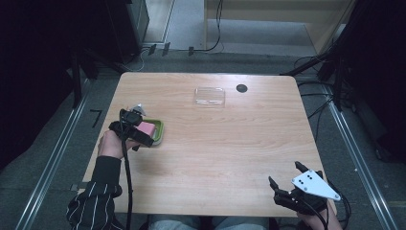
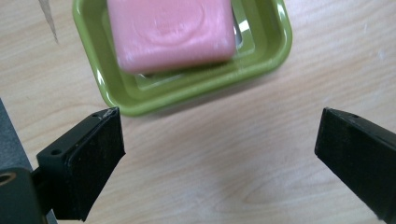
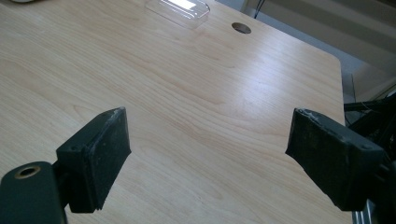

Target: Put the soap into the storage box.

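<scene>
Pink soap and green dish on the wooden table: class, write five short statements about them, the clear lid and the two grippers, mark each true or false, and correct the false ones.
1. The pink soap lies in the green dish. True.
2. The left gripper is clamped on the dish. False: its jaws stand open over bare table, short of the dish, with nothing between them.
3. The clear lid sits on top of the dish. False: it lies apart, toward the far edge of the table.
4. The right gripper is open and holds nothing. True.
5. The dark round hole lies beside the soap. False: it is at the far edge, next to the clear lid.
</scene>
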Motion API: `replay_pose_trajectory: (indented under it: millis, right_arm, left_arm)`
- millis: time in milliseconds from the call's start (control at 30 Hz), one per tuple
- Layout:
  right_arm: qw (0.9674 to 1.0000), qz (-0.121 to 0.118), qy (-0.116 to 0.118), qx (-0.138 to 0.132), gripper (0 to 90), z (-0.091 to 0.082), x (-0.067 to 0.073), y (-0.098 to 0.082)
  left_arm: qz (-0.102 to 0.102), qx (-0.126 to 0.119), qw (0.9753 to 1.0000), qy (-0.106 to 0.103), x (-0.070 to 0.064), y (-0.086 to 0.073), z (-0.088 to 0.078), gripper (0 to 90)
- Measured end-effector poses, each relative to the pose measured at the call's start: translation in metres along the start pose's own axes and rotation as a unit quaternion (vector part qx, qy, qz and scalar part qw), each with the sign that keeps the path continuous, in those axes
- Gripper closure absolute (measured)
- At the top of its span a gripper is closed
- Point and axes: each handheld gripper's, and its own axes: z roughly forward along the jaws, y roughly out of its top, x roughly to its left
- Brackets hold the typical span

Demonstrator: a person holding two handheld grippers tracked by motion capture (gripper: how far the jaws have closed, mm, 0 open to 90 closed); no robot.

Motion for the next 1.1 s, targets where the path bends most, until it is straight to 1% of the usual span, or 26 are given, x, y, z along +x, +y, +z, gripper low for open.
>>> replay_pose_trajectory:
  millis: [33,167,267,333,367,433,500,667,800,867,967,1000,1100]
  right_arm:
    - [1.0000,0.000,0.000,0.000,13.6,0.000,0.000,0.000]
    - [1.0000,0.000,0.000,0.000,13.6,0.000,0.000,0.000]
    - [1.0000,-0.001,0.000,-0.001,13.6,0.000,0.000,0.000]
    - [1.0000,-0.002,0.000,-0.001,13.6,0.000,0.000,0.000]
    - [1.0000,-0.002,0.000,-0.001,13.6,0.000,0.000,0.000]
    - [1.0000,-0.001,0.000,-0.001,13.6,0.000,0.000,0.000]
    - [1.0000,-0.001,0.000,-0.001,13.6,0.000,0.000,0.000]
    - [1.0000,0.000,0.000,-0.002,13.6,0.000,0.000,0.000]
    - [1.0000,-0.001,0.000,-0.002,13.6,0.000,0.000,0.000]
    - [1.0000,-0.001,0.000,-0.002,13.6,0.000,0.000,0.000]
    - [1.0000,-0.002,0.000,-0.003,13.6,0.000,0.000,0.000]
    - [1.0000,-0.002,0.000,-0.003,13.6,0.000,0.000,0.000]
    - [1.0000,-0.004,0.000,-0.003,13.6,0.000,0.000,0.000]
  left_arm:
    - [-0.001,0.000,1.0000,-0.002,-0.001,-0.002,0.000,2.1]
    - [0.004,0.006,1.0000,-0.001,-0.004,-0.010,0.001,2.2]
    - [0.004,0.005,1.0000,0.002,-0.006,-0.016,0.000,2.2]
    - [0.010,0.011,0.9998,0.010,-0.009,-0.021,-0.001,2.2]
    - [0.009,0.011,0.9998,0.012,-0.010,-0.023,-0.001,2.2]
    - [0.008,0.009,0.9999,0.007,-0.013,-0.028,-0.001,2.2]
    - [0.015,0.017,0.9997,0.009,-0.015,-0.032,0.001,2.2]
    - [0.016,0.026,0.9995,0.012,-0.019,-0.044,0.007,2.4]
    - [0.021,0.033,0.9992,0.010,-0.023,-0.056,0.012,2.4]
    - [0.018,0.031,0.9993,0.011,-0.025,-0.062,0.015,2.6]
    - [0.015,0.032,0.9994,0.007,-0.027,-0.072,0.019,2.6]
    - [0.015,0.029,0.9994,0.005,-0.026,-0.074,0.020,2.5]
    - [0.007,0.018,0.9998,0.006,-0.023,-0.079,0.021,2.5]
